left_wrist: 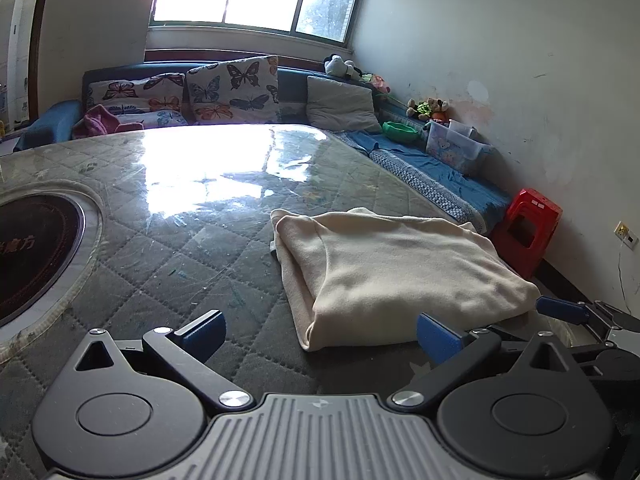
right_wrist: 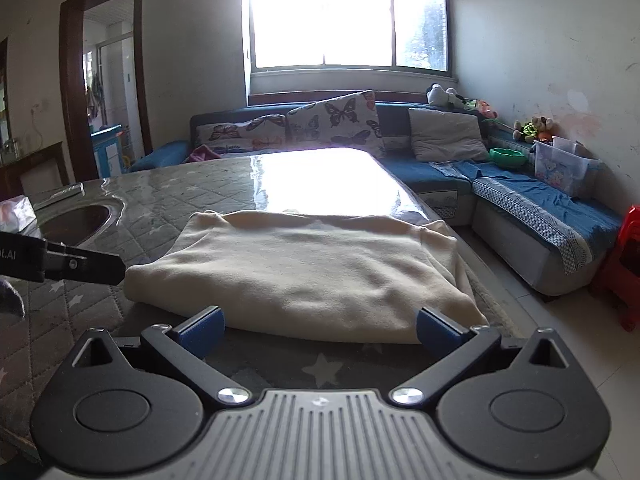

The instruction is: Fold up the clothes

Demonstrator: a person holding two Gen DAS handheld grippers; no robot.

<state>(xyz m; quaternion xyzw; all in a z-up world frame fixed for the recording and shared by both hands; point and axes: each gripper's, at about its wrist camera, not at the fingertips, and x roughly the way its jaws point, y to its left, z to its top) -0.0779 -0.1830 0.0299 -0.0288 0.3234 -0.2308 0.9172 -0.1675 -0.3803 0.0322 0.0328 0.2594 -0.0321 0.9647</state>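
- The counter (right_wrist: 168, 208) carries a glossy clear cover over its quilted cloth, so your cream garment (right_wrist: 304, 268), lying folded near the counter's right edge, could slide toward the floor if you shove it instead of lifting.
- The garment is a thick, soft stack; grab only the top layer and you will likely peel the fold open.
- Its far layers (left_wrist: 296, 220) look uneven, so another fold may come out crooked.
- Your right claw (right_wrist: 318, 330) is spread wide and empty, just before the near hem; close too shallow and the cloth slips out.
- Your left claw (left_wrist: 320, 334) is also spread and empty, near the left corner; the two claws sit close and could collide.
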